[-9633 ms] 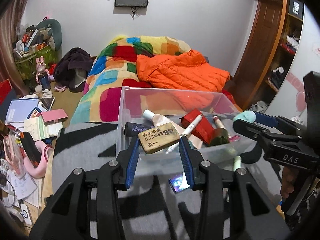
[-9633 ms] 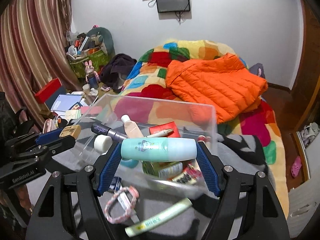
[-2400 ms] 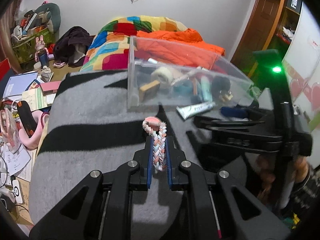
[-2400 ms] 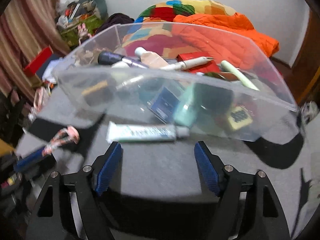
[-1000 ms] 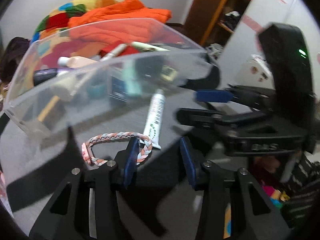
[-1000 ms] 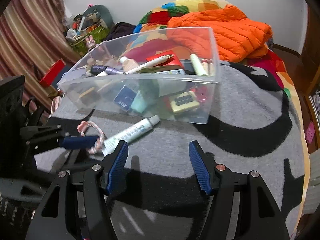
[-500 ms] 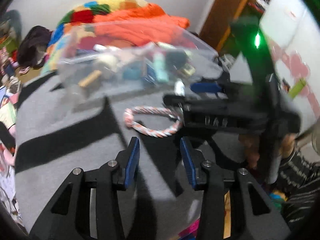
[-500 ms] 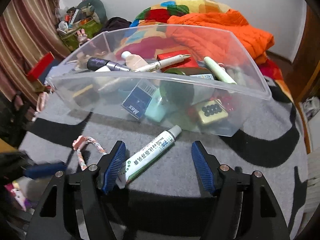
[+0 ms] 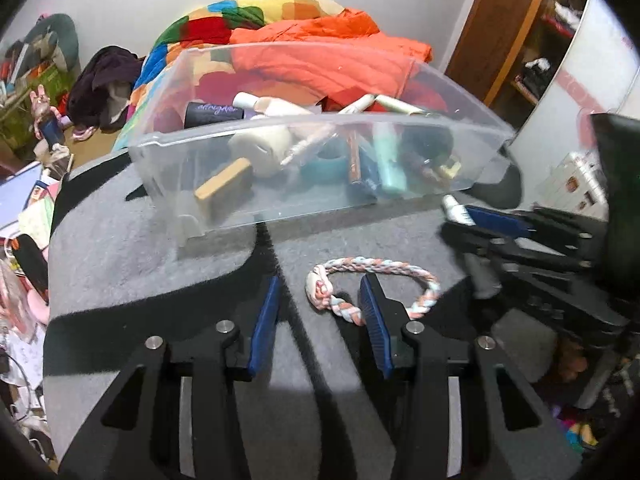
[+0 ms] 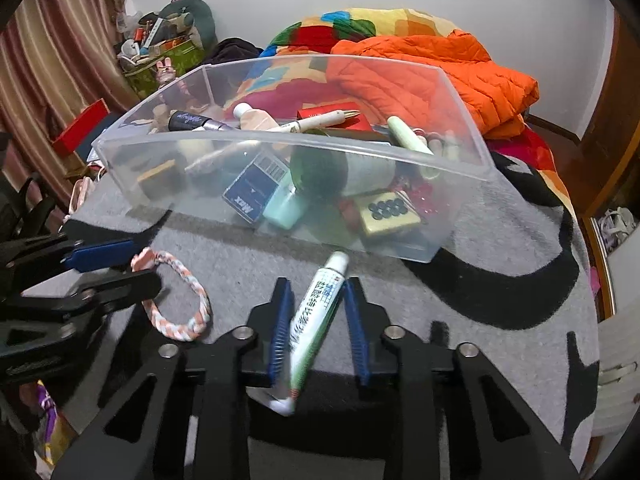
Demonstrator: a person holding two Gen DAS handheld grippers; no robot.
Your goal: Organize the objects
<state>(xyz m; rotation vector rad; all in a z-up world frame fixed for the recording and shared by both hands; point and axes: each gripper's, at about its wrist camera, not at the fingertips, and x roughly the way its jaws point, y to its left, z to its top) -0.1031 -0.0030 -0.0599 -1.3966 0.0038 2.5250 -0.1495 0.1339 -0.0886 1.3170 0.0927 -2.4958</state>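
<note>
A clear plastic bin (image 9: 224, 216) (image 10: 460, 148) full of small items stands on the grey and black blanket. A braided pink and white bracelet (image 9: 376, 268) (image 10: 180, 320) lies in front of it. My left gripper (image 9: 320, 312) (image 10: 108, 268) is open, its right finger lying over the bracelet's near side. A white and green tube (image 10: 316, 320) lies between the open fingers of my right gripper (image 10: 318, 324), apart from the right pad; whether the left pad touches it I cannot tell. In the left wrist view the tube's cap (image 9: 454, 205) shows at the right gripper (image 9: 476, 224).
The bin holds an eraser block (image 9: 224, 188), a blue box (image 10: 254, 192), a mint bottle (image 10: 284, 210), a pen (image 10: 316, 122) and other items. Behind lie a colourful quilt and an orange jacket (image 10: 432, 76). Clutter covers the floor at left (image 9: 24, 208).
The left gripper let go of the bracelet and now straddles its left part. The right gripper moved forward around the tube and narrowed its opening.
</note>
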